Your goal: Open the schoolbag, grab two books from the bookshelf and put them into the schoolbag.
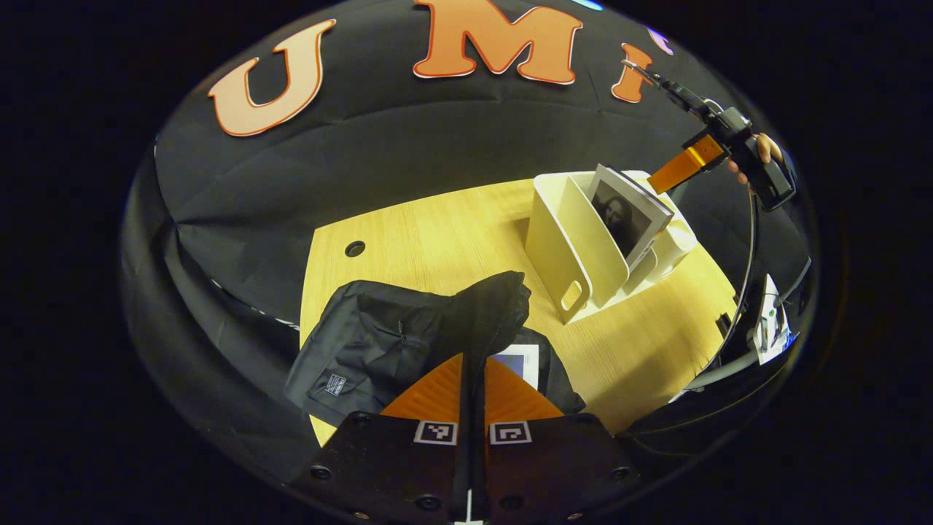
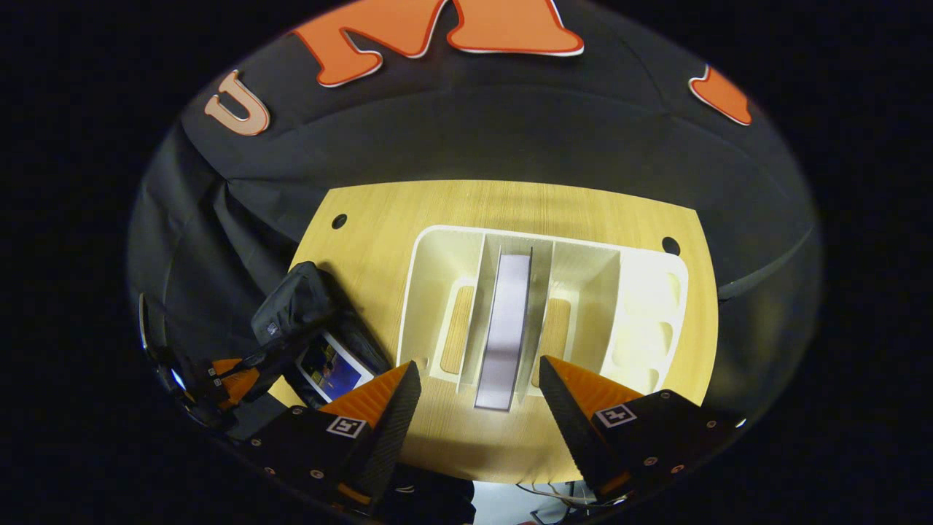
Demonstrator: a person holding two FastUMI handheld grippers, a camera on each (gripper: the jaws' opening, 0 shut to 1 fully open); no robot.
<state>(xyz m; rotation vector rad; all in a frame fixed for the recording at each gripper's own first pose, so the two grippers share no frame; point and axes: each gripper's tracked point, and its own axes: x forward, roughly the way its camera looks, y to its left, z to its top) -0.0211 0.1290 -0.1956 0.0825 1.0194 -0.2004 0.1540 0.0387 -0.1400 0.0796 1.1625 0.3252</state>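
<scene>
The black schoolbag (image 1: 372, 339) lies on the table's near left, and my left gripper (image 1: 474, 383) is shut on its raised flap, holding it up. Under the flap a book with a blue and white cover (image 1: 521, 363) lies in the bag. The white bookshelf (image 1: 565, 251) holds one book with a portrait cover (image 1: 628, 217), leaning in a slot. In the right gripper view that book (image 2: 508, 321) stands edge-on in the middle slot of the bookshelf (image 2: 437, 284). Above its near end hangs my right gripper (image 2: 477, 370), open, a finger on each side and apart from it.
The shelf's right part has round cup holes (image 2: 652, 313). The wooden table (image 1: 437, 233) has cable holes (image 1: 355, 249) near its back edge. A hand (image 1: 765, 149) holds the right gripper (image 1: 679, 169) above the shelf. Cables and gear (image 1: 769, 324) lie off the right edge.
</scene>
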